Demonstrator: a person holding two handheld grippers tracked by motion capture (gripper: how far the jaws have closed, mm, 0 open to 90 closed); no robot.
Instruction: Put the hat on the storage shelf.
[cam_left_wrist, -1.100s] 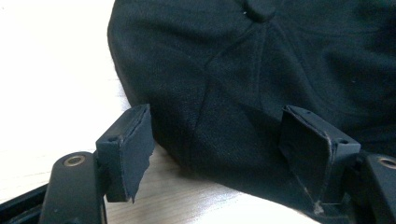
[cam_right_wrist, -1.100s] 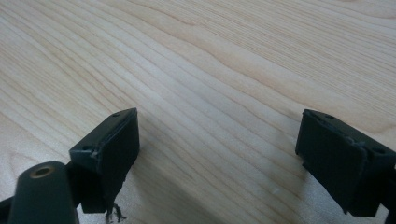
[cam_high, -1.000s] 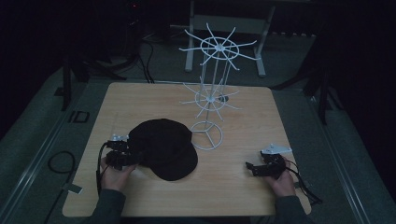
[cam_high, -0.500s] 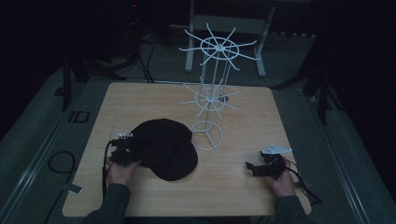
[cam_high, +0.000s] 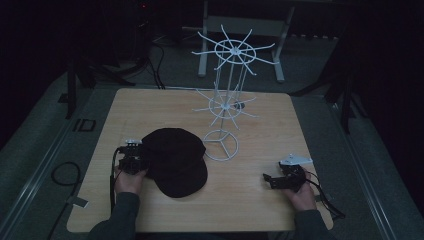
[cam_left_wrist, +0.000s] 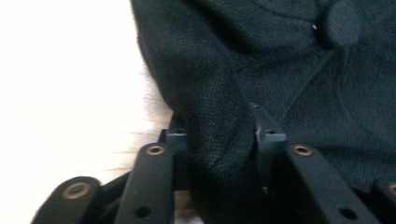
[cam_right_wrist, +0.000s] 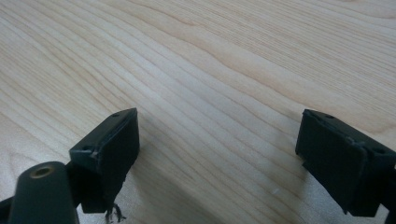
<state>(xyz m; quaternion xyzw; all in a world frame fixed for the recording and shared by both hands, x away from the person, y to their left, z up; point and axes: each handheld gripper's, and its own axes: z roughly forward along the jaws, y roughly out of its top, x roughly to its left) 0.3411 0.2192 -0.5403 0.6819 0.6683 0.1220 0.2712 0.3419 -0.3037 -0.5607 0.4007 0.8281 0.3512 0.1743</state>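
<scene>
On the pale wooden table (cam_high: 150, 105), the left gripper (cam_high: 134, 159) has just been closing its jaws, pinching the left edge of the soft black fabric cap (cam_high: 175, 160). A white wire rack (cam_high: 226, 107) stands beside it. The right gripper (cam_high: 274, 181) rests with jaws wide apart on bare wood near the right edge.

We seem to be in a dim lab or recording room: a bare wooden table (cam_high: 280, 200) stands on grey carpet, with cables (cam_high: 60, 175) trailing across the floor. Behind it we make out dark stands (cam_high: 75, 80) and a pale metal frame (cam_high: 240, 30).
</scene>
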